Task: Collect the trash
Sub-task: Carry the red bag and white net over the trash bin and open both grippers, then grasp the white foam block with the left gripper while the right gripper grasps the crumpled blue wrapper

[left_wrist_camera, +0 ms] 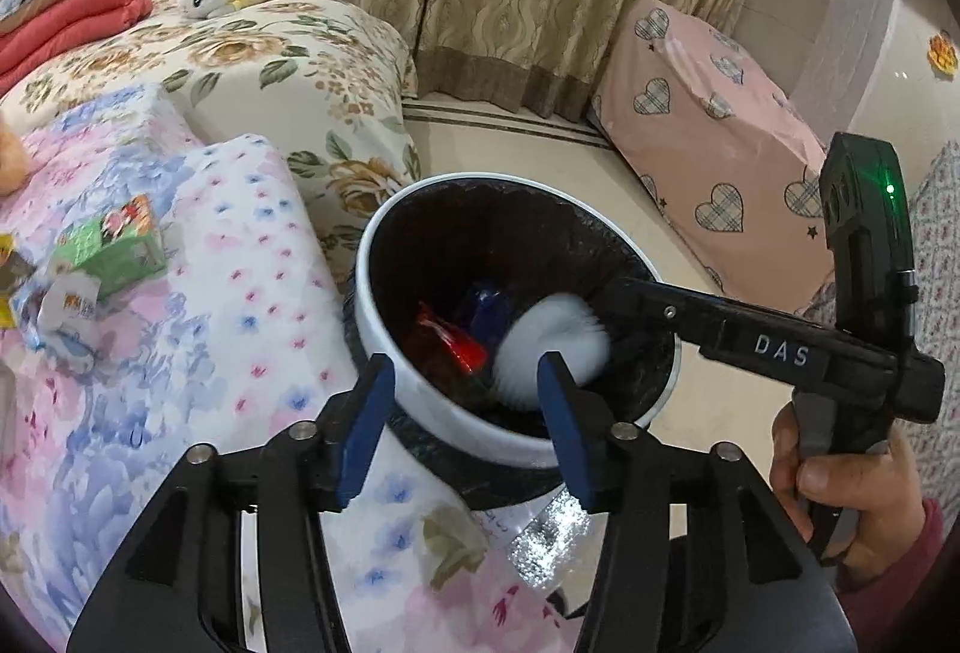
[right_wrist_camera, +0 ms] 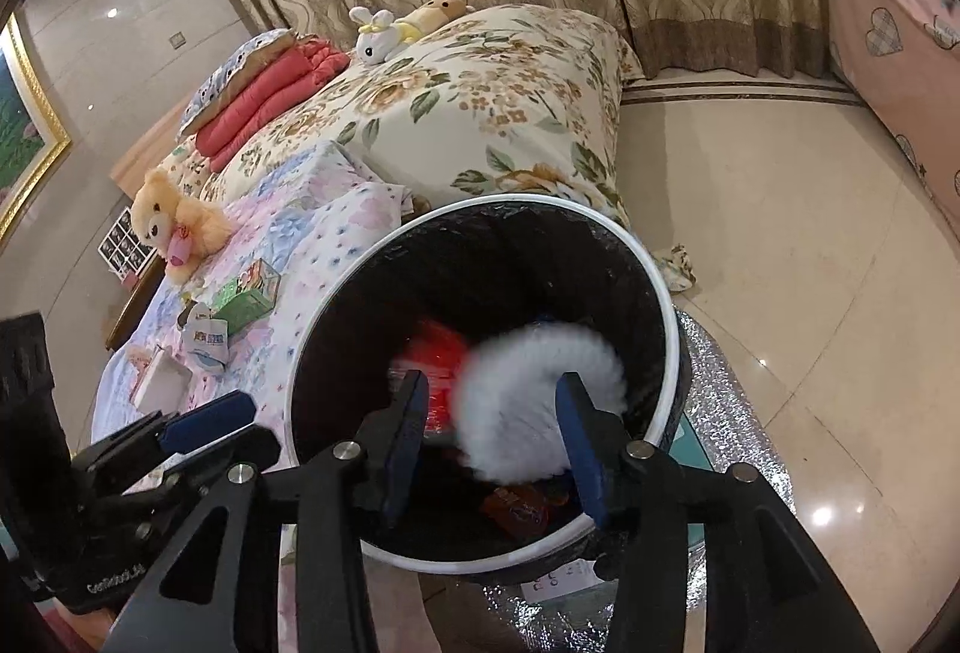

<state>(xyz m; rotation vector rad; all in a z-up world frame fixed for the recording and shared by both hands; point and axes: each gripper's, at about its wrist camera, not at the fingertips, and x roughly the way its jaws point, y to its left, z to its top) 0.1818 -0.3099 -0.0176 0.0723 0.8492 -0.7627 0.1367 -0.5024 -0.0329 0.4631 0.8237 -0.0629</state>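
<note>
Inside the bin [right_wrist_camera: 663,293], a blurred white fluffy piece of trash [right_wrist_camera: 528,401] hangs free in the mouth, past the tips of the right gripper [right_wrist_camera: 492,437]. Those blue-padded jaws stand apart with the white piece showing between them but not pressed by either pad. From the left wrist view the same white piece [left_wrist_camera: 555,347] sits just off the end of the right gripper [left_wrist_camera: 606,317], above a red wrapper [left_wrist_camera: 453,341] and a blue wrapper [left_wrist_camera: 489,308] lying on the black liner lower down.

The left gripper [left_wrist_camera: 465,431] also has its jaws apart, with nothing between them; it is poised over the near rim of the bin [left_wrist_camera: 420,407]. Both grippers slope downward toward the bin's opening. A hand [left_wrist_camera: 840,491] with a pink sleeve grips the handle of the right gripper at the right edge.

The bin stands against a bed [left_wrist_camera: 180,383] covered in pastel floral cloth. On the bed lie a green carton [left_wrist_camera: 111,257] and a crumpled white packet [left_wrist_camera: 69,302], well apart from either gripper. A teddy bear [right_wrist_camera: 174,224] sits further along the bed, and a white plush rabbit [right_wrist_camera: 378,32] rests on the flowered quilt beyond.
</note>
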